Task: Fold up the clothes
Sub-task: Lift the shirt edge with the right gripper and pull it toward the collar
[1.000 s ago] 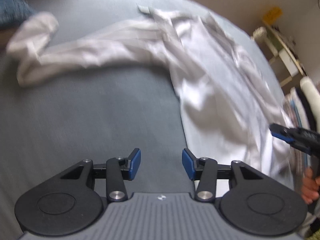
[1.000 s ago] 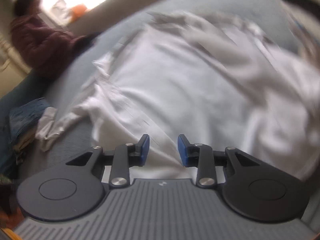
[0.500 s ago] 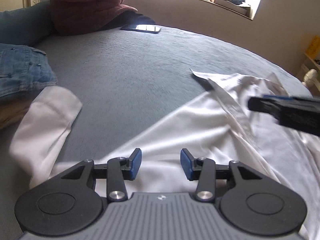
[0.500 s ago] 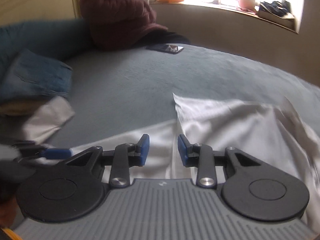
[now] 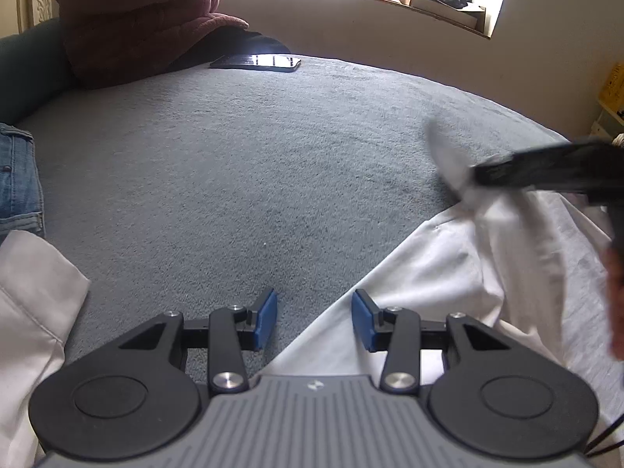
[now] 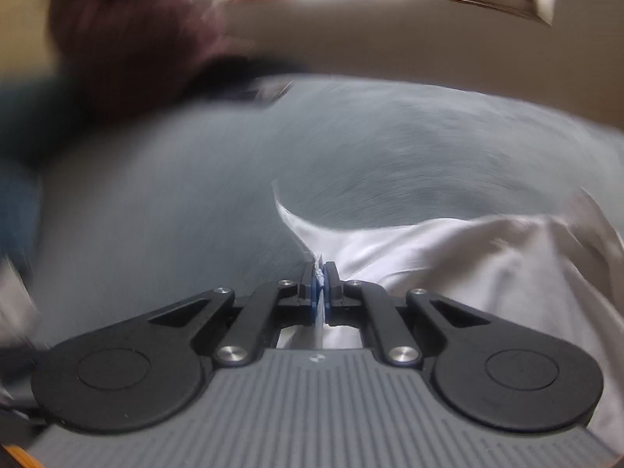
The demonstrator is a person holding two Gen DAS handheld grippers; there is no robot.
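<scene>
Right gripper (image 6: 319,286), open half a second ago, now has its jaws clamped on a corner of the white cotton shirt (image 5: 448,273) lying right on the grey bed (image 5: 253,163), readying a fold; left gripper (image 5: 314,319) stays open near its edge.

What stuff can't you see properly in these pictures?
- White shirt: left wrist view, cut off by the right edge, partly behind the blurred right gripper.
- Jeans: left wrist view, cut by the left edge.
- Phone: screen too small; smeared in right wrist view.
</scene>
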